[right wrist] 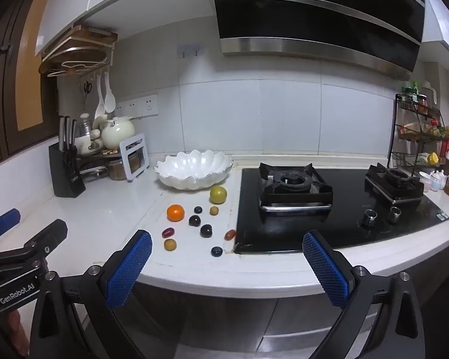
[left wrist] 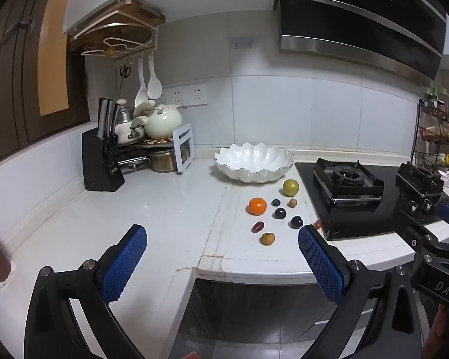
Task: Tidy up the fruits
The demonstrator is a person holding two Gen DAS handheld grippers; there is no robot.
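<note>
Several fruits lie on the white counter (right wrist: 104, 209) in front of an empty white scalloped bowl (right wrist: 194, 169), also in the left wrist view (left wrist: 254, 161). They include an orange (right wrist: 175, 212) (left wrist: 257, 205), a green round fruit (right wrist: 218, 194) (left wrist: 290, 187), dark plums (right wrist: 206, 230) (left wrist: 296, 222), red grape-like fruits (right wrist: 168, 232) (left wrist: 257, 226) and small brown fruits (right wrist: 170, 244) (left wrist: 267, 238). My left gripper (left wrist: 223, 242) is open and empty, back from the counter edge. My right gripper (right wrist: 227, 248) is open and empty, likewise held back.
A black gas hob (right wrist: 329, 206) sits right of the fruits. A knife block (right wrist: 66, 173), pots and a kettle (right wrist: 118, 133) stand at the back left. A spice rack (right wrist: 422, 131) stands at the far right. A range hood (right wrist: 314, 15) hangs above.
</note>
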